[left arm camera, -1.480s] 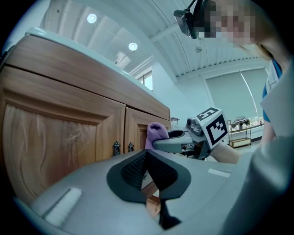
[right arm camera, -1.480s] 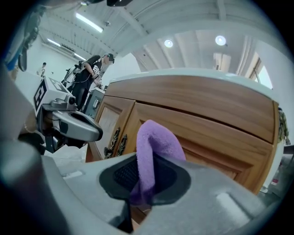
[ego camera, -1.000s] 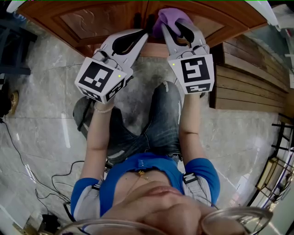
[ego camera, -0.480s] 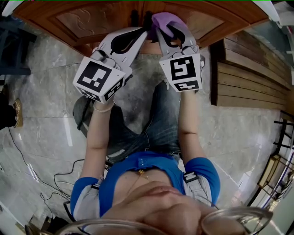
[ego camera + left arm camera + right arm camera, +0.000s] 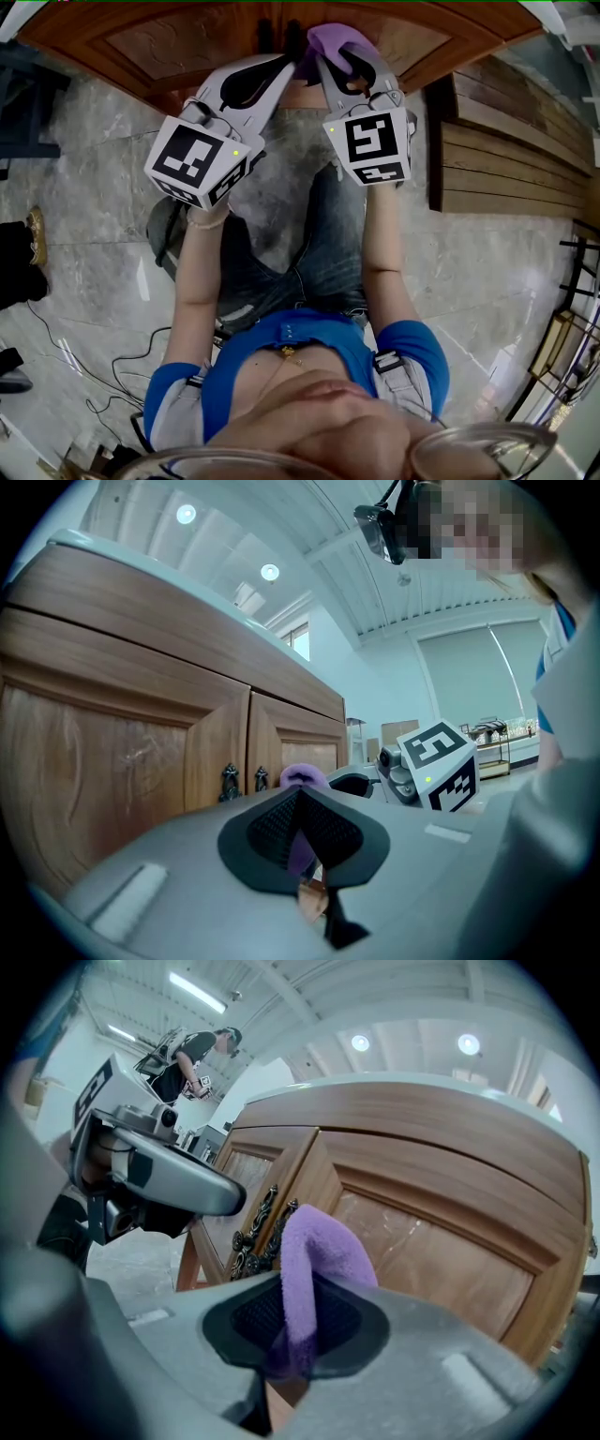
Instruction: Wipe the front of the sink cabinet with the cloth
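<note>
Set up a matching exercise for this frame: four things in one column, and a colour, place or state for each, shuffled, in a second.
Things:
1. cloth
2. left claw
3. handles
4. floor

Descriptions:
a. grey tiles
b. shut, nothing between the jaws
c. purple, gripped by the right claw
d. dark metal, where the two doors meet

Pairs: 1-c; 2-b; 3-d; 4-a

Grey marble floor (image 5: pixel 84 187) spreads left of a slatted wooden platform (image 5: pixel 511 155). A wire rack (image 5: pixel 572 347) stands near the platform, and black cables (image 5: pixel 103 375) lie well away from it. 2 round ceiling lights (image 5: pixel 270 572) glow overhead.
</note>
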